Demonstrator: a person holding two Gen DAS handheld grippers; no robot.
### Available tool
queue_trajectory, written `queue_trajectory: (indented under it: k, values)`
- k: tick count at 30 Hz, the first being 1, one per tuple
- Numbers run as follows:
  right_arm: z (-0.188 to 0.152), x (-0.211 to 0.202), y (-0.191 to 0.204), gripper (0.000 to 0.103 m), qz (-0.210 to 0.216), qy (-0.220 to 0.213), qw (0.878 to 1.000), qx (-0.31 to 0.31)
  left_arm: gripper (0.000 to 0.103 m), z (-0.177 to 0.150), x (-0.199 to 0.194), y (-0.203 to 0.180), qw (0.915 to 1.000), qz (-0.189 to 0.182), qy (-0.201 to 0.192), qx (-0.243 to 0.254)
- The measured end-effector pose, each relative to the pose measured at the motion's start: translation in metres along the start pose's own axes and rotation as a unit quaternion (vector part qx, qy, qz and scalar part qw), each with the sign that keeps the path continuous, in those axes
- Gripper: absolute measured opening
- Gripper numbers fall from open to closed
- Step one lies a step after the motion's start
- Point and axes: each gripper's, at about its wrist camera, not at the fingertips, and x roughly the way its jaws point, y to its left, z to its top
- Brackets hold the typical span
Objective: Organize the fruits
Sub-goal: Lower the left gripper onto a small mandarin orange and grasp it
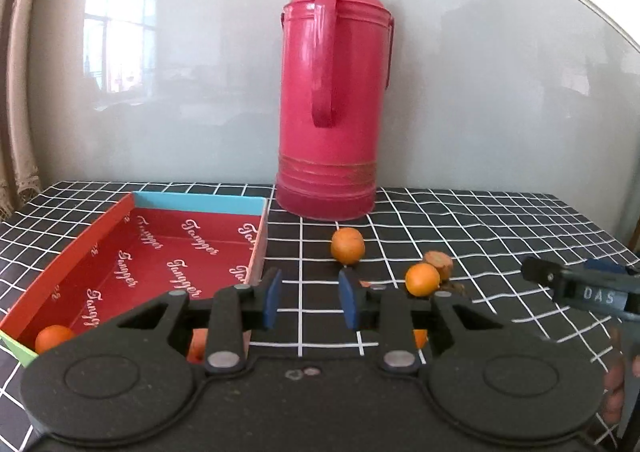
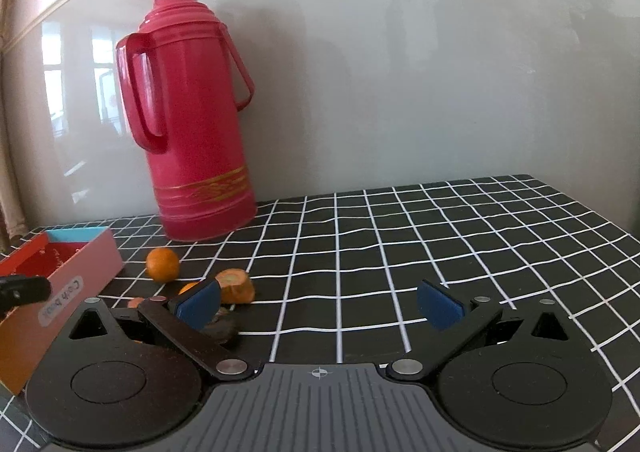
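Here, on a black surface (image 1: pixel 480 228) gridded in white, two hand-held grippers hover over scattered small oranges beside a tall red thermos (image 1: pixel 332 100). The left gripper (image 1: pixel 308 298) has its jaws spread part way and holds nothing; the right gripper (image 2: pixel 320 306) has its jaws spread wide, also with nothing between them. A red-lined box (image 1: pixel 80 236) printed with white script sits at the left, its near corner already holding one orange (image 1: pixel 54 338), with what appears to be a second just behind the left gripper's linkage. Two oranges remain loose on the surface: the far orange (image 1: pixel 347 245) stands alone in front of the thermos, and the near orange (image 1: pixel 422 279) sits touching a brownish cut piece (image 1: pixel 439 264), with dark scraps just beside it. The job looks partly done.

The far orange lies almost straight ahead of the left gripper, so it seems the likely next pick. To do it well, the jaws should open wider than the fruit, come in low and level, and close across its middle, since a round, smooth fruit may roll or squirt out of an off-centre pinch. Gentle pressure should do. Staying clear of the thermos base and lifting above the box's side wall before crossing would avoid a knock.
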Motion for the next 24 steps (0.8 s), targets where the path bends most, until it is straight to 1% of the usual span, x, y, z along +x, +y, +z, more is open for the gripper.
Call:
queue_trajectory:
  k: [1, 2, 3, 4, 5, 6, 7, 8, 9, 10, 11, 12, 13, 14, 17, 21, 24]
  values:
    - [0.000, -0.001, 0.002, 0.103, 0.000, -0.001, 1.000, 0.001, 0.021, -0.003, 0.002, -0.003, 1.0000, -0.006, 0.006, 0.006]
    - [0.000, -0.002, 0.004, 0.103, 0.001, -0.002, 1.000, -0.001, 0.030, -0.005, 0.006, -0.007, 0.9997, -0.016, 0.013, 0.011]
    - [0.000, -0.003, 0.005, 0.103, 0.003, -0.006, 1.000, -0.004, 0.034, -0.007, 0.009, -0.013, 0.9993, -0.029, 0.020, 0.016]
    - [0.000, -0.004, 0.006, 0.103, 0.002, -0.009, 1.000, -0.008, 0.042, -0.009, 0.012, -0.018, 0.9988, -0.038, 0.023, 0.020]
    - [0.000, -0.004, 0.006, 0.103, 0.001, -0.010, 1.000, -0.013, 0.058, -0.011, 0.015, -0.024, 0.9985, -0.041, 0.028, 0.025]
    - [0.000, -0.004, 0.005, 0.103, -0.002, -0.010, 1.000, -0.016, 0.061, -0.012, 0.019, -0.030, 0.9982, -0.045, 0.031, 0.026]
    - [0.000, -0.004, 0.004, 0.103, -0.005, -0.011, 1.000, -0.018, 0.057, -0.013, 0.024, -0.036, 0.9976, -0.053, 0.035, 0.027]
    - [0.000, -0.004, 0.002, 0.103, -0.006, -0.011, 1.000, -0.018, 0.051, -0.014, 0.028, -0.041, 0.9970, -0.055, 0.044, 0.030]
    - [0.000, -0.003, -0.001, 0.103, -0.007, -0.009, 1.000, -0.016, 0.049, -0.014, 0.036, -0.045, 0.9964, -0.054, 0.057, 0.031]
    - [0.000, -0.003, -0.005, 0.103, -0.008, -0.008, 1.000, -0.014, 0.038, -0.016, 0.044, -0.045, 0.9955, -0.059, 0.069, 0.030]
    - [0.001, -0.003, -0.008, 0.103, -0.011, -0.008, 1.000, -0.012, 0.034, -0.017, 0.049, -0.047, 0.9944, -0.062, 0.080, 0.032]
    - [0.002, -0.003, -0.012, 0.103, -0.014, -0.008, 1.000, -0.009, 0.033, -0.018, 0.054, -0.051, 0.9937, -0.057, 0.088, 0.038]
    - [0.003, -0.003, -0.015, 0.103, -0.015, -0.008, 1.000, -0.006, 0.030, -0.021, 0.056, -0.053, 0.9938, -0.051, 0.089, 0.043]
    - [0.003, -0.003, -0.019, 0.103, -0.015, -0.008, 1.000, -0.002, 0.029, -0.021, 0.057, -0.055, 0.9937, -0.049, 0.088, 0.048]
    - [0.005, -0.006, -0.027, 0.103, -0.016, -0.010, 1.000, 0.008, 0.028, -0.022, 0.058, -0.055, 0.9951, -0.040, 0.079, 0.044]
    - [0.006, -0.008, -0.029, 0.103, -0.016, -0.009, 1.000, 0.011, 0.028, -0.014, 0.042, -0.050, 0.9977, -0.031, 0.046, 0.038]
    - [0.006, -0.006, -0.027, 0.103, -0.012, -0.005, 1.000, 0.013, 0.028, -0.005, 0.019, -0.040, 0.9989, -0.012, 0.012, 0.043]
